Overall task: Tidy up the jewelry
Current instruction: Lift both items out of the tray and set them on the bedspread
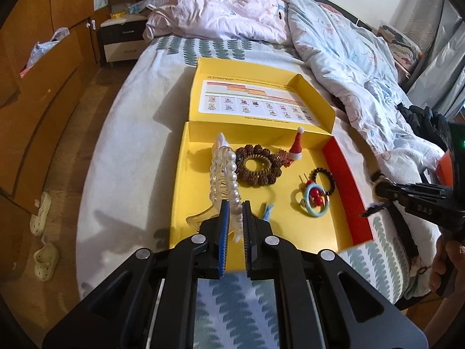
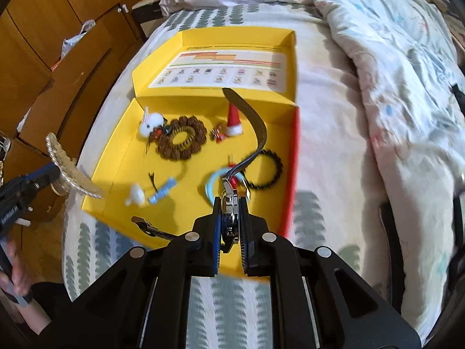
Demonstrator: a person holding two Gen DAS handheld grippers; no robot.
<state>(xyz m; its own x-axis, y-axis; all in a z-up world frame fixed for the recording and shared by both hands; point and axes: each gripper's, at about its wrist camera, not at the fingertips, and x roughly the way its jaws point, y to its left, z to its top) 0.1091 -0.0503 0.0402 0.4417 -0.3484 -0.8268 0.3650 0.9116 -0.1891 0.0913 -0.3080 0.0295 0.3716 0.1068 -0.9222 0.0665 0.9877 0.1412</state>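
An open yellow box lies on the bed. My left gripper is shut on a clear hair claw lined with pearls, held above the box's near left side. In the right wrist view my right gripper is shut on a steel wristwatch, whose dark strap curls upward over the box. Inside lie a brown bead bracelet, a Santa hat clip, a black bead bracelet, a pale blue ring, a white bunny and a blue clip.
The box lid lies flat open behind. Rumpled quilts crowd the back and right of the bed. Wooden wardrobes and a nightstand stand left, slippers on the floor. A person's hand grips the left tool.
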